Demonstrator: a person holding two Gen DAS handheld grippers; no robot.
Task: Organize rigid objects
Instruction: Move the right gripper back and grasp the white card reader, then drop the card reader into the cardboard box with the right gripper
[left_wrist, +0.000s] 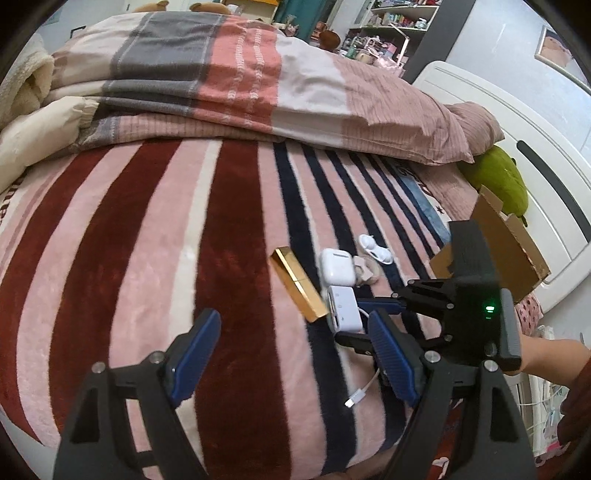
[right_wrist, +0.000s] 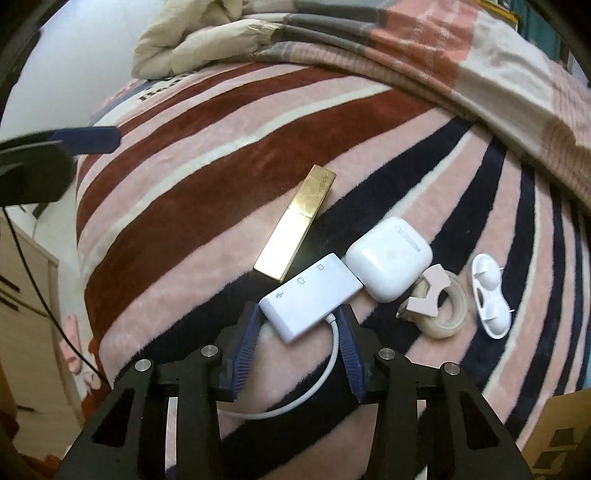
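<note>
Several small objects lie on the striped blanket (right_wrist: 184, 177): a gold bar-shaped case (right_wrist: 297, 223), a white adapter (right_wrist: 308, 295) with a cable (right_wrist: 325, 376), a white earbud case (right_wrist: 389, 258), a tape roll with pink dispenser (right_wrist: 437, 306) and a white plastic holder (right_wrist: 489, 295). My right gripper (right_wrist: 299, 317) is open with its fingers on either side of the adapter's near end, touching or nearly so. My left gripper (left_wrist: 291, 332) is open and empty, above the blanket left of the objects. The gold case (left_wrist: 297, 282), adapter (left_wrist: 345, 308) and earbud case (left_wrist: 336, 266) also show in the left wrist view.
A folded plaid quilt (left_wrist: 221, 74) lies across the far side of the bed. A cardboard box (left_wrist: 506, 243) stands at the right, by a white headboard (left_wrist: 535, 155) and a green plush toy (left_wrist: 502, 177). The bed's edge drops off on the left in the right wrist view.
</note>
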